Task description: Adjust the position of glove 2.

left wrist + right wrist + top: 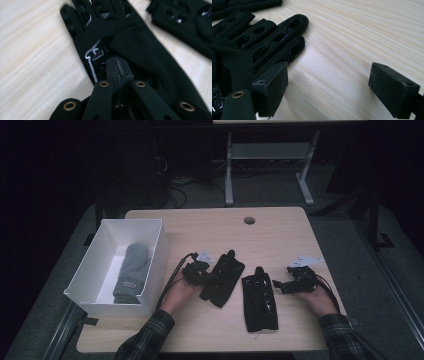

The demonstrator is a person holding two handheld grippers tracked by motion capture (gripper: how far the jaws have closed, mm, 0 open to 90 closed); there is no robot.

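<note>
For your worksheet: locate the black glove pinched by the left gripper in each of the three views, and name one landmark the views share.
High view: the pinched glove lies centre-left, angled, beside the left gripper.
Left gripper view: it spans the middle.
Right gripper view: a dark strip at the top-left edge, probably this glove.
Shared landmark: the second black glove, on the wooden table.

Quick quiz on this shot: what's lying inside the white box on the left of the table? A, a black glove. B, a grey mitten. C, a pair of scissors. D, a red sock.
B: in the high view a grey mitten lies in the white box, while both black gloves lie out on the table.
</note>
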